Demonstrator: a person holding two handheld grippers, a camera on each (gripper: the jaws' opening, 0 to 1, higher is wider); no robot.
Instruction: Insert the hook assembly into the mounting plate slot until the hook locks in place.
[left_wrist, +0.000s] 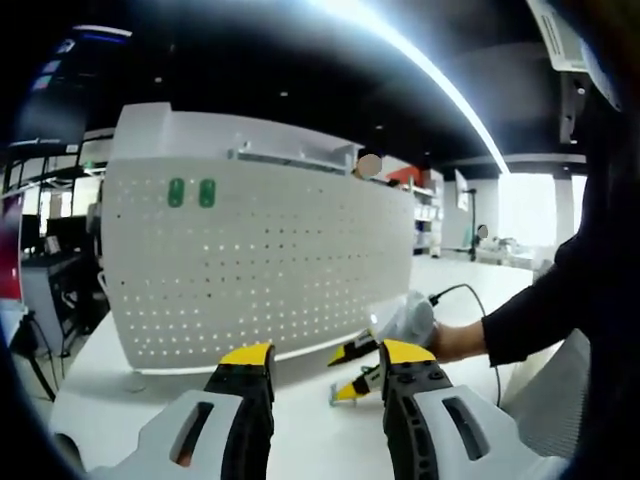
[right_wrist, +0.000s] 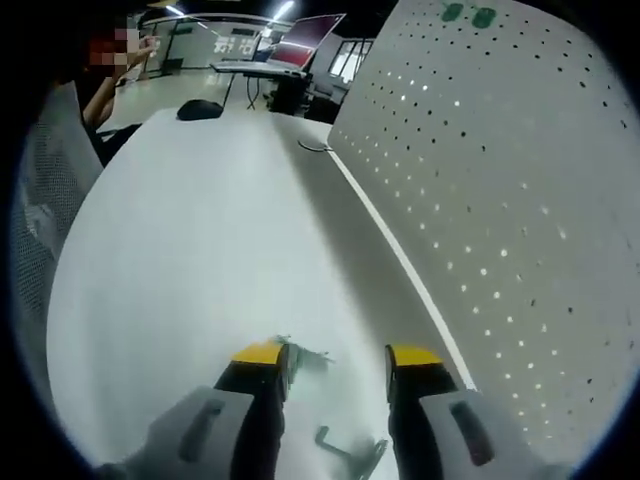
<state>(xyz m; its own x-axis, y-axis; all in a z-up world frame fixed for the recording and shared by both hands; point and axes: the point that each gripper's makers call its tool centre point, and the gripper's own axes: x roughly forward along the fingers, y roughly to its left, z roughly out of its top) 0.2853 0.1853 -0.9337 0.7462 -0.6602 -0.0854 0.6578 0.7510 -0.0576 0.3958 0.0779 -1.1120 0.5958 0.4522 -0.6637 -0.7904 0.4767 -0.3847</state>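
My right gripper (right_wrist: 330, 362) jaws apart over metal hook (right_wrist: 350, 450) at frame bottom, pegboard (right_wrist: 500, 200) right; left gripper (left_wrist: 325, 358) empty, agape.

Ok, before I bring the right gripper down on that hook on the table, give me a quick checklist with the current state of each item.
1. Left gripper free: ok, jaws apart, nothing between them.
2. Right gripper ready to grasp: ok, open above the table.
3. Hook located: ok, a metal wire piece lying on the table between the right jaws, not yet gripped.
4. Pegboard in sight: ok, standing upright on the table, in both views.
5. Target slot identified: cannot tell; many holes, two green pieces near its top.
6. Hook orientation for insertion: cannot tell, too small and blurred.
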